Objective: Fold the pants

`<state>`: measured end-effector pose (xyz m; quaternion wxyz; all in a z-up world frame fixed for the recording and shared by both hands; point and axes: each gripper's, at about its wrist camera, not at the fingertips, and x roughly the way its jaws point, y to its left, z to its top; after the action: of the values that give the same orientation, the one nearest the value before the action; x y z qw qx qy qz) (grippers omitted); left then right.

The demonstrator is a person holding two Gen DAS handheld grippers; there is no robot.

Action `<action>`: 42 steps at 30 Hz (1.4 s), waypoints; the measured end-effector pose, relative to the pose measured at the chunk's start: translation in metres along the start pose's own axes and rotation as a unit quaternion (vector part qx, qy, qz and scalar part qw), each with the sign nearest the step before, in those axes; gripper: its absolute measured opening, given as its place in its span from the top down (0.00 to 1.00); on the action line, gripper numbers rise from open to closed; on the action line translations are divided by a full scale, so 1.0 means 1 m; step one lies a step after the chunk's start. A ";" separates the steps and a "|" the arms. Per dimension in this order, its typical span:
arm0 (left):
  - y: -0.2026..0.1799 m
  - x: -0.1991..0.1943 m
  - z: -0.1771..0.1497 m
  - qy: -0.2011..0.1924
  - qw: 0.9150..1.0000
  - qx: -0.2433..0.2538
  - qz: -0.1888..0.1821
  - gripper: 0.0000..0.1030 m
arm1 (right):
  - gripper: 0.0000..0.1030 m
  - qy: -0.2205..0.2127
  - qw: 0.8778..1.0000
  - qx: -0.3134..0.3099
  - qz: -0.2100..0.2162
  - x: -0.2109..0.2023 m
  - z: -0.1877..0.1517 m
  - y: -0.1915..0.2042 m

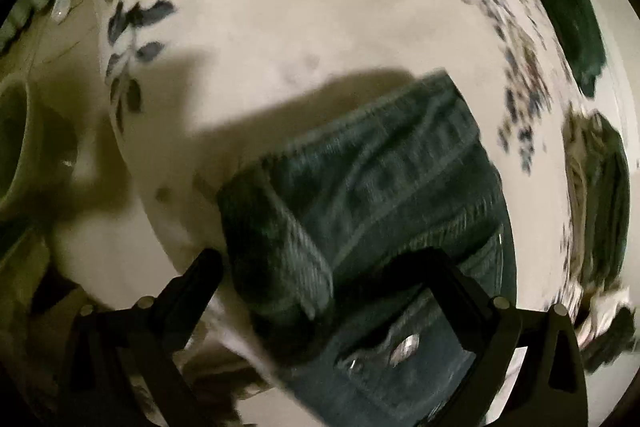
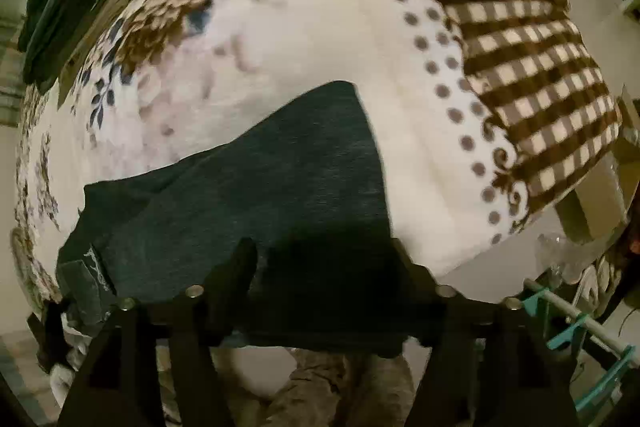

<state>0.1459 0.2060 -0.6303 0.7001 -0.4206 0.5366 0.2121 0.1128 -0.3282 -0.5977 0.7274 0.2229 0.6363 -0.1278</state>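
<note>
Dark pants (image 2: 248, 187) lie nearest, spread on the bed (image 2: 360, 47) beside its checked blanket (image 2: 520, 59), likely laid flat for folding. Both tools' jaws stand apart: the left tool (image 1: 324, 275) straddles the denim waist without pinching it, the right tool (image 2: 324, 267) hovers over the leg. More dark clothes (image 1: 568, 19) sit beyond the pants.

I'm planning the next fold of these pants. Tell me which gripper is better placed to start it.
Probably the left gripper: its open fingers straddle a bunched edge of the pants. The right gripper hovers open above flat cloth.
</note>
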 end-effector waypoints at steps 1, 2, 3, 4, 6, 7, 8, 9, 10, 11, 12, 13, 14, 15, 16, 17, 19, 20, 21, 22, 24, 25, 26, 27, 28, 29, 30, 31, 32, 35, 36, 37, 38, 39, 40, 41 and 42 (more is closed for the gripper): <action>-0.001 -0.001 0.002 -0.003 1.000 -0.001 0.000 0.00 | 0.24 -0.004 1.000 -0.004 -0.007 0.000 0.001 0.004; -0.001 -0.001 0.003 -0.005 1.000 -0.001 -0.001 0.00 | 0.22 -0.008 1.000 -0.009 -0.015 0.001 -0.003 0.006; -0.001 -0.002 0.003 -0.010 1.000 -0.006 -0.003 0.00 | 0.21 -0.014 0.999 -0.015 -0.025 0.003 -0.009 0.010; -0.001 -0.003 0.003 -0.017 1.000 -0.011 -0.009 0.00 | 0.21 -0.020 0.999 -0.018 -0.033 0.003 -0.010 0.012; 0.000 -0.010 0.003 -0.044 0.999 -0.019 -0.021 0.23 | 0.20 -0.027 0.999 -0.016 -0.037 0.002 -0.015 0.014; 0.000 -0.013 0.004 -0.055 0.998 -0.017 -0.017 0.37 | 0.20 -0.030 0.999 -0.013 -0.037 0.001 -0.017 0.013; -0.001 -0.016 0.005 -0.060 0.998 -0.015 -0.018 0.65 | 0.20 -0.032 0.999 -0.009 -0.035 0.000 -0.017 0.012; -0.002 -0.018 0.006 -0.058 0.998 -0.012 -0.027 0.72 | 0.20 -0.031 0.999 -0.006 -0.033 -0.001 -0.018 0.010; -0.007 -0.023 0.005 -0.065 0.998 -0.002 -0.027 0.73 | 0.20 -0.032 0.999 -0.004 -0.031 -0.001 -0.020 0.007; -0.013 -0.031 0.002 -0.074 0.997 0.015 -0.027 0.75 | 0.20 -0.034 0.999 -0.004 -0.033 -0.002 -0.021 0.005; -0.020 -0.037 -0.001 -0.080 0.996 0.032 -0.030 0.76 | 0.20 -0.037 0.999 -0.006 -0.037 -0.005 -0.023 0.003; -0.029 -0.051 -0.005 -0.093 0.993 0.059 -0.036 0.77 | 0.20 -0.039 0.998 -0.010 -0.038 -0.006 -0.024 0.002; -0.037 -0.062 -0.010 -0.104 0.991 0.080 -0.042 0.77 | 0.20 -0.040 0.998 -0.014 -0.039 -0.007 -0.025 0.001; -0.046 -0.076 -0.016 -0.112 0.987 0.103 -0.052 0.78 | 0.18 -0.041 0.998 -0.022 -0.041 -0.010 -0.026 -0.001; -0.058 -0.092 -0.024 -0.121 0.982 0.131 -0.065 0.78 | 0.15 -0.040 0.998 -0.027 -0.040 -0.012 -0.028 -0.003; -0.071 -0.109 -0.035 -0.129 0.975 0.162 -0.076 0.78 | 0.08 -0.041 0.998 -0.034 -0.041 -0.013 -0.028 -0.002; -0.092 -0.133 -0.054 -0.134 0.963 0.213 -0.095 0.78 | 0.04 -0.051 0.996 -0.055 -0.047 -0.020 -0.030 0.002; -0.106 -0.146 -0.069 -0.135 0.954 0.245 -0.107 0.78 | 0.04 -0.055 0.995 -0.062 -0.050 -0.024 -0.031 0.002; -0.116 -0.154 -0.079 -0.134 0.948 0.266 -0.115 0.78 | 0.04 -0.061 0.994 -0.071 -0.053 -0.028 -0.031 0.005; -0.130 -0.164 -0.096 -0.131 0.938 0.295 -0.126 0.78 | 0.04 -0.069 0.993 -0.080 -0.055 -0.032 -0.031 0.007; -0.156 -0.177 -0.134 -0.118 0.916 0.353 -0.146 0.78 | 0.04 -0.081 0.991 -0.087 -0.055 -0.041 -0.032 0.006; -0.166 -0.179 -0.150 -0.114 0.907 0.374 -0.153 0.78 | 0.04 -0.087 0.991 -0.087 -0.051 -0.047 -0.031 0.004; -0.177 -0.179 -0.168 -0.108 0.897 0.398 -0.159 0.78 | 0.04 -0.092 0.991 -0.083 -0.048 -0.050 -0.029 0.002; -0.190 -0.178 -0.194 -0.097 0.883 0.429 -0.166 0.78 | 0.04 -0.095 0.992 -0.077 -0.045 -0.053 -0.027 0.000; -0.197 -0.176 -0.211 -0.087 0.874 0.448 -0.169 0.78 | 0.04 -0.097 0.992 -0.067 -0.040 -0.058 -0.026 -0.007; -0.205 -0.172 -0.228 -0.076 0.864 0.467 -0.173 0.79 | 0.04 -0.098 0.993 -0.056 -0.035 -0.061 -0.025 -0.015; -0.214 -0.164 -0.253 -0.060 0.851 0.493 -0.173 0.79 | 0.04 -0.099 0.993 -0.049 -0.032 -0.064 -0.023 -0.019; -0.221 -0.157 -0.270 -0.048 0.843 0.508 -0.171 0.79 | 0.04 -0.101 0.994 -0.038 -0.028 -0.069 -0.021 -0.030; -0.225 -0.149 -0.287 -0.033 0.836 0.521 -0.171 0.79 | 0.04 -0.101 0.994 -0.034 -0.028 -0.070 -0.020 -0.035; -0.239 -0.121 -0.342 0.005 0.808 0.566 -0.164 0.79 | 0.04 -0.103 0.994 -0.019 -0.034 -0.074 -0.017 -0.060; -0.243 -0.109 -0.361 0.020 0.797 0.583 -0.161 0.79 | 0.04 -0.102 0.994 -0.011 -0.035 -0.075 -0.015 -0.071; -0.246 -0.102 -0.378 0.028 0.788 0.595 -0.155 0.79 | 0.04 -0.102 0.994 -0.006 -0.034 -0.076 -0.013 -0.078; -0.248 -0.094 -0.393 0.035 0.783 0.603 -0.148 0.79 | 0.04 -0.100 0.994 0.001 -0.033 -0.075 -0.011 -0.085; -0.250 -0.080 -0.407 0.049 0.777 0.613 -0.138 0.79 | 0.04 -0.097 0.995 0.006 -0.032 -0.075 -0.010 -0.092; -0.251 -0.068 -0.418 0.063 0.773 0.620 -0.121 0.78 | 0.04 -0.093 0.995 0.012 -0.030 -0.074 -0.008 -0.100; -0.250 -0.059 -0.422 0.071 0.773 0.621 -0.108 0.77 | 0.04 -0.091 0.995 0.016 -0.027 -0.074 -0.007 -0.105; -0.251 -0.049 -0.425 0.086 0.774 0.621 -0.094 0.75 | 0.04 -0.085 0.996 0.022 -0.021 -0.073 -0.005 -0.113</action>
<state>0.0739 -0.2734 -0.5242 0.7764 0.0404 0.5678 -0.2707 0.0441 -0.4309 -0.5448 0.7713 0.2132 0.5735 -0.1755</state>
